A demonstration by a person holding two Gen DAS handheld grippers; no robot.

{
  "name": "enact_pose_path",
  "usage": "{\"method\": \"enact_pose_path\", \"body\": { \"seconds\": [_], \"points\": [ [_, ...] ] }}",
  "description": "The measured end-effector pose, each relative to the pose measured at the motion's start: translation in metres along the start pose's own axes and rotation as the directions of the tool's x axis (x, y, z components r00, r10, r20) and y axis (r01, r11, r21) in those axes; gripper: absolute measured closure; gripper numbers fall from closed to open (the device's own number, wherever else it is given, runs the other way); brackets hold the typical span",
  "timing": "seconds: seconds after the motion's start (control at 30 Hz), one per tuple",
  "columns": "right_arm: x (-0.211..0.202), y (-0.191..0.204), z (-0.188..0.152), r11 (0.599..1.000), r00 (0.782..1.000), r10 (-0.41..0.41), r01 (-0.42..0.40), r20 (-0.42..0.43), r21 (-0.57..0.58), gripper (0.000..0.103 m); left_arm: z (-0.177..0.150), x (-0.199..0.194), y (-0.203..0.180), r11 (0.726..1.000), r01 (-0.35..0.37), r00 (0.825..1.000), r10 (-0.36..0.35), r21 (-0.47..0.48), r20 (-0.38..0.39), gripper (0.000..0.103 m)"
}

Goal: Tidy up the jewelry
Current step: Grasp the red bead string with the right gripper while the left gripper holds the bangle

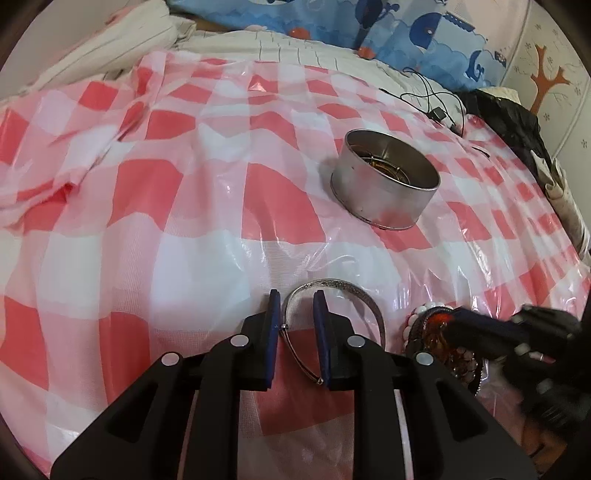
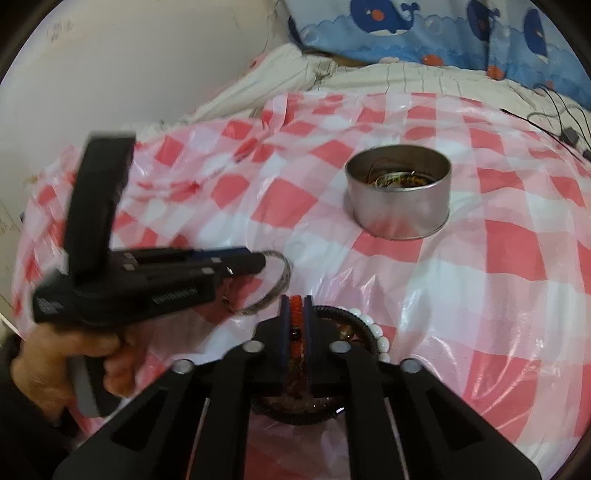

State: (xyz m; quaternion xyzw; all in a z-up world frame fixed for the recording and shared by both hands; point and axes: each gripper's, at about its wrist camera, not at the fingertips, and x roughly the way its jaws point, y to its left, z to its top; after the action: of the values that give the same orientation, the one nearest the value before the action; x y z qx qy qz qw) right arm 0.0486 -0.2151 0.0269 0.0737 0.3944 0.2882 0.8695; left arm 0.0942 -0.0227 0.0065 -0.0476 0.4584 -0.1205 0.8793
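Observation:
A silver bangle (image 1: 365,302) lies on the pink checked plastic sheet (image 1: 184,192). My left gripper (image 1: 297,299) is open, its blue pads on either side of the bangle's left arc. The bangle (image 2: 282,275) and the left gripper (image 2: 255,264) also show in the right wrist view. My right gripper (image 2: 295,301) is shut on a red beaded bracelet (image 2: 295,310) above a pile of bracelets with white beads (image 2: 376,332). A round metal tin (image 1: 384,177) holding jewelry stands beyond; it also shows in the right wrist view (image 2: 399,195).
A blue whale-print pillow (image 2: 424,29) and striped bedding (image 1: 295,48) lie at the back. Black cables (image 1: 432,99) and a dark bundle (image 1: 509,122) sit at the far right. A white wall (image 2: 129,74) is to the left.

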Motion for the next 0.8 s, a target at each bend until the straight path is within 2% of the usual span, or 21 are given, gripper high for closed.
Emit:
{"method": "enact_pose_path", "body": {
  "seconds": [0.03,0.07,0.17,0.3,0.5,0.8],
  "points": [
    [-0.009,-0.004,0.000,0.999,1.000,0.019,-0.020,0.023,0.028,0.097,0.000,-0.002,0.000,1.000,-0.002,1.000,0.002,0.008,0.004,0.097],
    [-0.018,-0.008,0.001,0.998,0.998,0.032,-0.034,0.046,0.051,0.097,-0.001,-0.005,-0.002,1.000,0.002,1.000,-0.002,0.021,0.005,0.101],
    [-0.046,-0.023,0.001,0.989,0.990,0.068,-0.084,0.122,0.123,0.097,0.001,-0.018,-0.007,0.998,0.052,0.998,-0.053,0.030,0.035,0.102],
    [-0.072,-0.042,0.002,0.978,0.979,0.063,-0.099,0.193,0.183,0.097,0.004,-0.031,-0.012,0.996,0.079,0.994,-0.083,0.050,0.076,0.102],
    [-0.072,-0.049,0.002,0.973,0.978,0.064,-0.105,0.197,0.205,0.097,0.005,-0.031,-0.011,0.993,0.118,0.989,-0.120,0.025,0.084,0.102],
    [-0.065,-0.047,-0.002,0.973,0.980,0.069,-0.108,0.188,0.206,0.097,0.005,-0.040,-0.015,0.996,0.075,0.989,-0.081,0.047,0.122,0.101]
  ]
}}
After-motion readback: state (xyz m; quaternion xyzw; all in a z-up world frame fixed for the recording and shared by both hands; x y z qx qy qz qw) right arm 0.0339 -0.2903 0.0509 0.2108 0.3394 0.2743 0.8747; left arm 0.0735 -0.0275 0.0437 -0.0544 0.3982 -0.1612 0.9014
